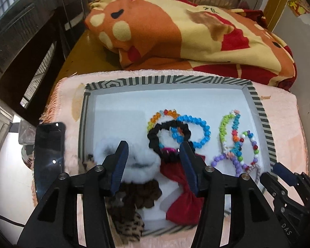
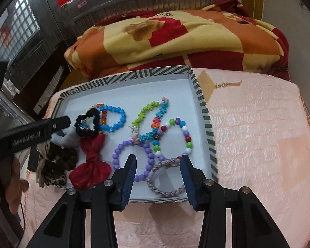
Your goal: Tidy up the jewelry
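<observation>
the left gripper (image 1: 154, 144) hangs with its jaws spread and nothing pinched; a white fluffy scrunchie (image 1: 134, 161) lies just under its left finger, and a black scrunchie (image 1: 168, 133) and a red bow (image 1: 181, 196) lie beneath the gap. the right gripper (image 2: 159, 159) is also released, its jaws apart above a grey woven band (image 2: 165, 177) that rests loose in the near right corner of the tray (image 2: 202, 103). beside the band a purple bead bracelet (image 2: 132, 157) overlaps a multicolour bead bracelet (image 2: 181, 134); further in lie a green and teal bracelet (image 2: 153, 111) and a blue bracelet (image 2: 113, 117). a leopard scrunchie (image 2: 56, 165) sits at the tray's near left edge. the striped tray rests on a pink cloth (image 2: 258, 134), with a dark phone (image 1: 49, 155) to its left and a folded blanket (image 1: 175, 31) behind it.
</observation>
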